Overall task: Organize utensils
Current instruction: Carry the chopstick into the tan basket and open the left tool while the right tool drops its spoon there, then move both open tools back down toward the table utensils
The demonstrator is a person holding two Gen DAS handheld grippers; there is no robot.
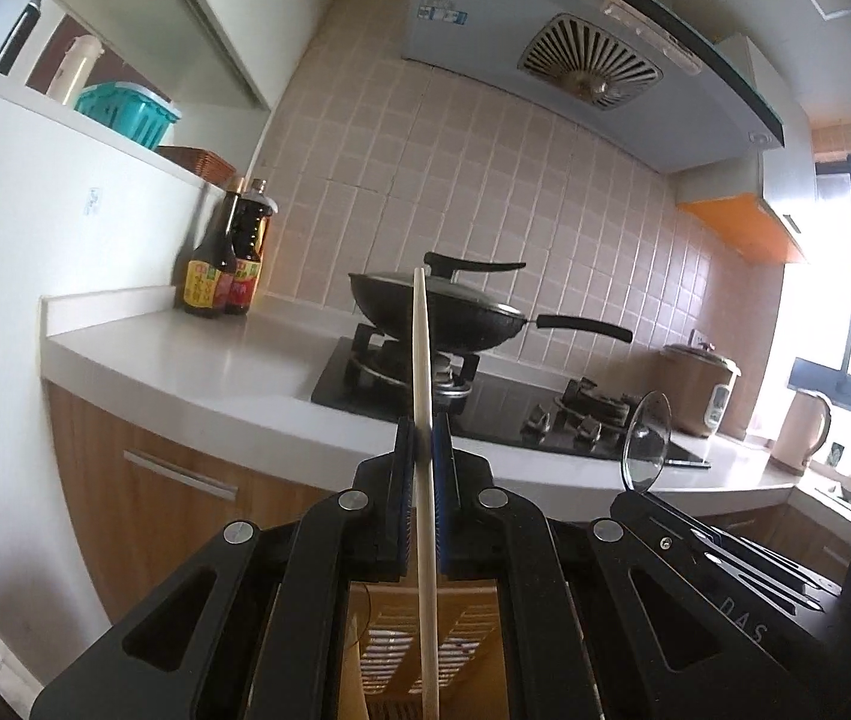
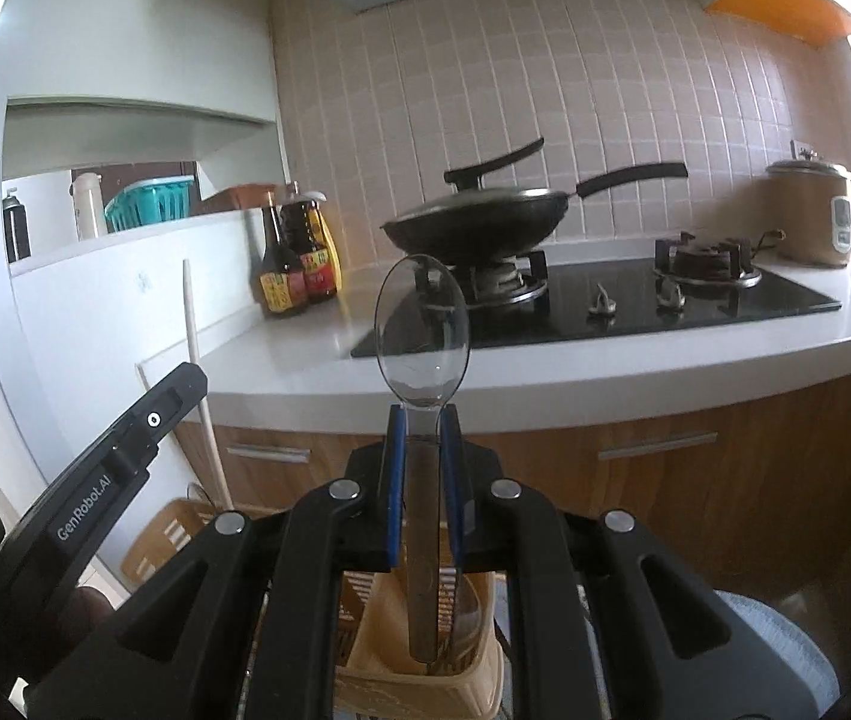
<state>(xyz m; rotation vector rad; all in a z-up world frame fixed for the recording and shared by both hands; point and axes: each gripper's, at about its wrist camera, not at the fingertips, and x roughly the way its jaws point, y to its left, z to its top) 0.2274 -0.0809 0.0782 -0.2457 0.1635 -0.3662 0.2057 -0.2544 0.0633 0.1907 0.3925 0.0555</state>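
1. Utensils are in both our grippers: the left gripper [image 1: 423, 450] is pinching a pale slim stick [image 1: 423, 396], probably a chopstick, its blue pads pressed flat against it; the right gripper [image 2: 423, 444] is clamped on the neck of a clear plastic spoon [image 2: 423, 330], bowl pointing up and away.
2. Just below both grips, between the gripper arms, sits a slatted wooden holder [image 2: 419, 660]; the spoon's handle hangs down into it, and the stick's lower end runs down over the same holder in the left view.
3. We judge the step in hand to be lowering both utensils into that holder.
4. Next we would ease each one down, then let the pads part so the utensils drop upright without tipping the holder.
5. Beyond lie the white counter [image 2: 545, 372], two sauce bottles [image 2: 296, 264], a lidded wok [image 2: 473, 222] on the hob, and a rice cooker [image 2: 809, 210].
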